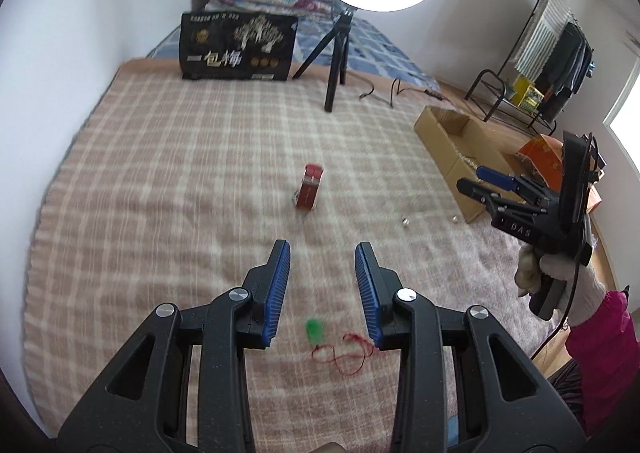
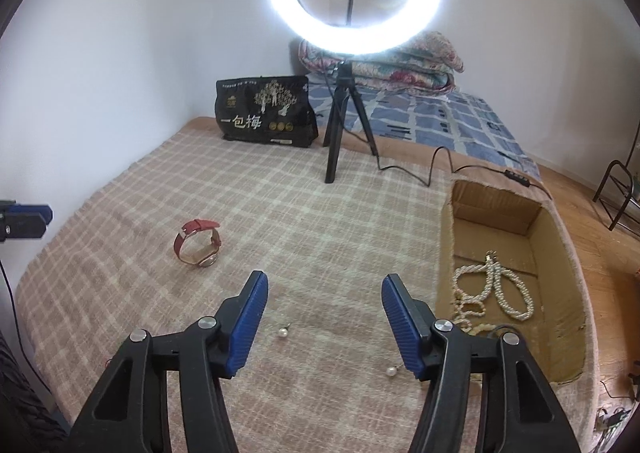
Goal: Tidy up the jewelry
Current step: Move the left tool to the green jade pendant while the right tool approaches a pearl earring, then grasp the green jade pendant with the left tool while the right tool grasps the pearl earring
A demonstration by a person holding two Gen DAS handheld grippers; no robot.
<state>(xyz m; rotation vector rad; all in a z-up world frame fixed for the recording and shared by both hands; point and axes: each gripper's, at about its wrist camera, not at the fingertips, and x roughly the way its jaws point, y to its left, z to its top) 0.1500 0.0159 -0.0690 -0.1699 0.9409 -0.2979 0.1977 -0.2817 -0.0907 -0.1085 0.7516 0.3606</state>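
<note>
On the bed (image 2: 280, 213), covered with a checked blanket, four loose jewelry pieces wait. One red-strap watch (image 2: 199, 243) stands on its edge near the middle of the bed, towards the left side. Two pearl earrings lie close to the front edge: one pearl earring (image 2: 283, 332) between the fingers of the right tool (image 2: 324, 327), the other pearl earring (image 2: 391, 371) just beside its right finger. One green pendant on a red cord (image 1: 316, 331) lies between the fingers of the left tool (image 1: 322, 293), also near the front edge. At the right edge of the bed is one cardboard box (image 2: 496, 213), open, with pearl necklaces (image 2: 494, 293) already inside; I cannot count the strands surely.

Both tools are spread and pinch nothing; the left one stands less wide than the right one.

The earrings are very small, light, hard and round, so I think they will roll or slip from the pads; it seems better to close on the pearl itself, straight from above, pressing a little into the soft blanket. The pendant is light, and its cord is thin and limp and can tangle; taking the green stone looks safer than the cord. The watch is heavier, with a bendable strap and a glass face; the strap is the good place to hold.
</note>
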